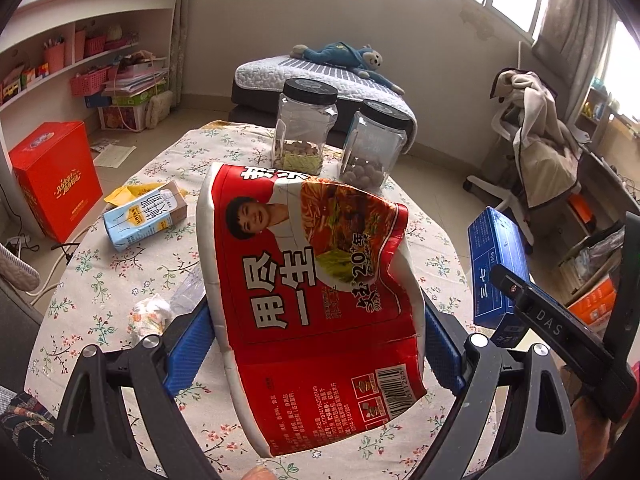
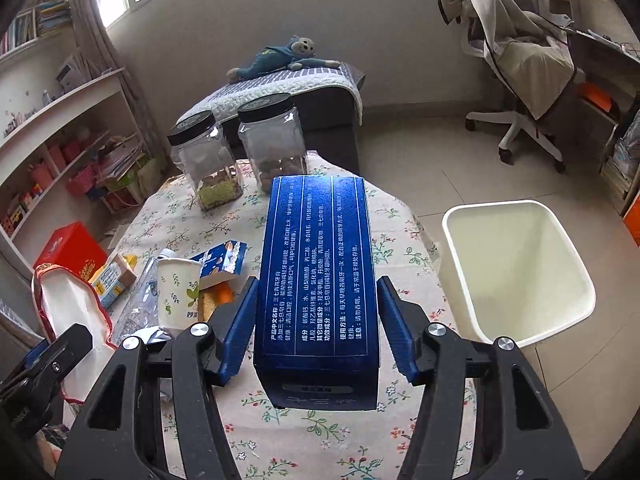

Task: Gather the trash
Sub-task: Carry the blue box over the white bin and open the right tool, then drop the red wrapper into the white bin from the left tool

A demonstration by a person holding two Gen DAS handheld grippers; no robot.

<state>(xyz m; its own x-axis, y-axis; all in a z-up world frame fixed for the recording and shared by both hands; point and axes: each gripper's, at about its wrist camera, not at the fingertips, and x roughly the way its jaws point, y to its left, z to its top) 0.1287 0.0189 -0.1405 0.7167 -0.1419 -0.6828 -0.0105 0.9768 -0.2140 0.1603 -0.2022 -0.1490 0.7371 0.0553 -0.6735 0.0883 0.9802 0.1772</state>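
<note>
Left claw (image 1: 316, 344): clamped on red food bag (image 1: 316, 300), which hides the bench (image 1: 120, 264) ahead. Right claw (image 2: 316, 328): grips blue carton (image 2: 316, 280); white bin (image 2: 516, 268) at its right, two jars (image 2: 240, 152) beyond.

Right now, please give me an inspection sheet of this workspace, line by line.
Surface: round table with floral cloth.
Job's things: red snack bag in left tongs; blue box between right tongs; white bin on floor beside table, nothing seen inside.
Clutter: milk carton, paper cup, crumpled tissue, two black-lidded jars.
Grippers: left shut on bag; right around box, both lifted off the cloth.
Cables: white cord on floor.
Surroundings: shelves, draped chair, plush toy.
</note>
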